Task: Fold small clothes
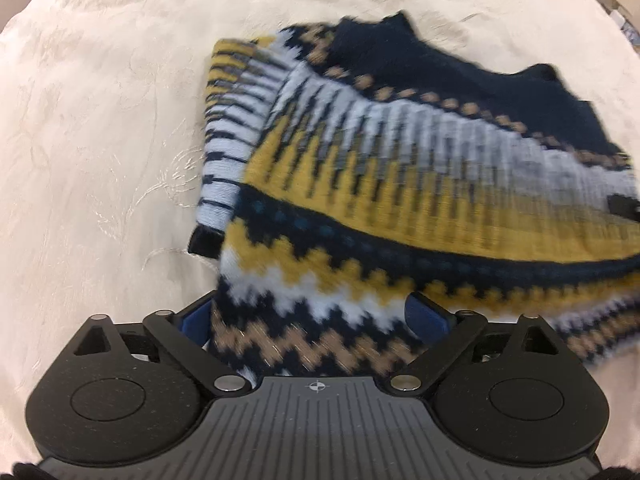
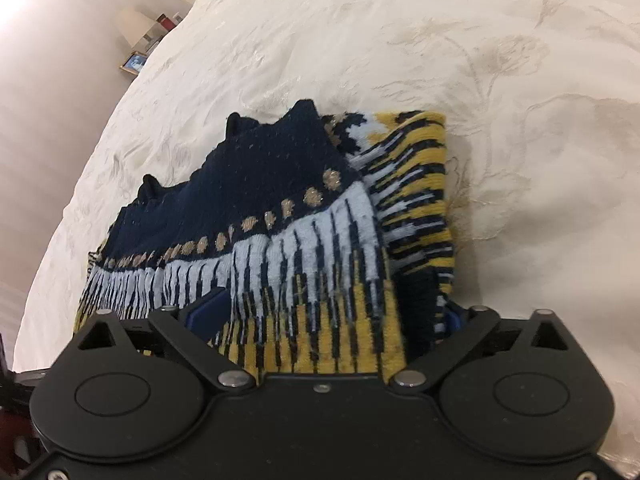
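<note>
A small knitted sweater, patterned in navy, yellow, pale blue and tan, lies partly folded on a cream bedspread. Its near hem drapes between the fingers of my left gripper, whose blue pads stand wide apart on either side of the cloth. The left wrist view is blurred. In the right wrist view the sweater also lies between the spread fingers of my right gripper, with its blue pad showing at the left. Neither pair of pads is seen pinching the knit.
The embroidered cream bedspread stretches all around the sweater. A bedside table with a lamp and a small picture frame stands beyond the bed's far left edge in the right wrist view.
</note>
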`<state>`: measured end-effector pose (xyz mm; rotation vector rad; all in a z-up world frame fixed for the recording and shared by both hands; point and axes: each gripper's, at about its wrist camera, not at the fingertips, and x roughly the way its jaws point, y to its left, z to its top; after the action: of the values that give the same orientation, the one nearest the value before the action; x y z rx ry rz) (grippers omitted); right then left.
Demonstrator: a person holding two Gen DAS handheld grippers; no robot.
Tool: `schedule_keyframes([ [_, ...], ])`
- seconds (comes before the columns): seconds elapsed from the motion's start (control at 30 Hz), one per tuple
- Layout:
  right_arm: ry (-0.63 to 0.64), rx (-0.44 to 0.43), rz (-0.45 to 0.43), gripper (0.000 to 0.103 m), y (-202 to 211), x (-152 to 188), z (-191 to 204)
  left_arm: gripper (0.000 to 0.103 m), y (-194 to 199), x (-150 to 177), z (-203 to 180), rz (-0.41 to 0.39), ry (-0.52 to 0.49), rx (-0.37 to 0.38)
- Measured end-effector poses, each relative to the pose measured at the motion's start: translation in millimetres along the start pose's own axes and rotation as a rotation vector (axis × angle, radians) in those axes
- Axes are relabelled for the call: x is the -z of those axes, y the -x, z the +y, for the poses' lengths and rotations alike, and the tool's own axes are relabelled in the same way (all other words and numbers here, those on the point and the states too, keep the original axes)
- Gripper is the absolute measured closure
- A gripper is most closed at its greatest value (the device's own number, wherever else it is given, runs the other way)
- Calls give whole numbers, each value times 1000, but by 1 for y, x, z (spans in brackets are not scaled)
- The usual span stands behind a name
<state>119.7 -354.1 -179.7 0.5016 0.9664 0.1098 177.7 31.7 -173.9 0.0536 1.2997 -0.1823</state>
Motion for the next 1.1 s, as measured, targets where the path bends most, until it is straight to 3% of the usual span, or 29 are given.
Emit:
schedule_keyframes([
  [0.13, 39, -22, -8, 0, 0, 3, -1, 7, 31, -9, -25, -59, -42, 20],
  [0.23, 24, -50, -14, 0, 3, 4, -7, 7, 33, -30, -48, -98, -53, 41],
  [0.47, 27, -74, -4, 0, 8, 4, -10, 7, -10, -79, -104, -101, -122, 38],
  [0.73, 3, -87, -1, 8, 12, 3, -17, 0, -69, -90, -127, -53, -222, -61],
  [0.9, -24, -56, 28, 34, 15, -1, -18, 0, -67, -92, -124, -52, -212, -49],
  [1.03, -47, -44, 46, 63, 23, -7, -14, 7, -42, -87, -110, -56, -180, -11],
  [1.1, -34, -25, 50, 69, 31, -11, -4, 7, -25, -77, -98, -64, -153, 5],
])
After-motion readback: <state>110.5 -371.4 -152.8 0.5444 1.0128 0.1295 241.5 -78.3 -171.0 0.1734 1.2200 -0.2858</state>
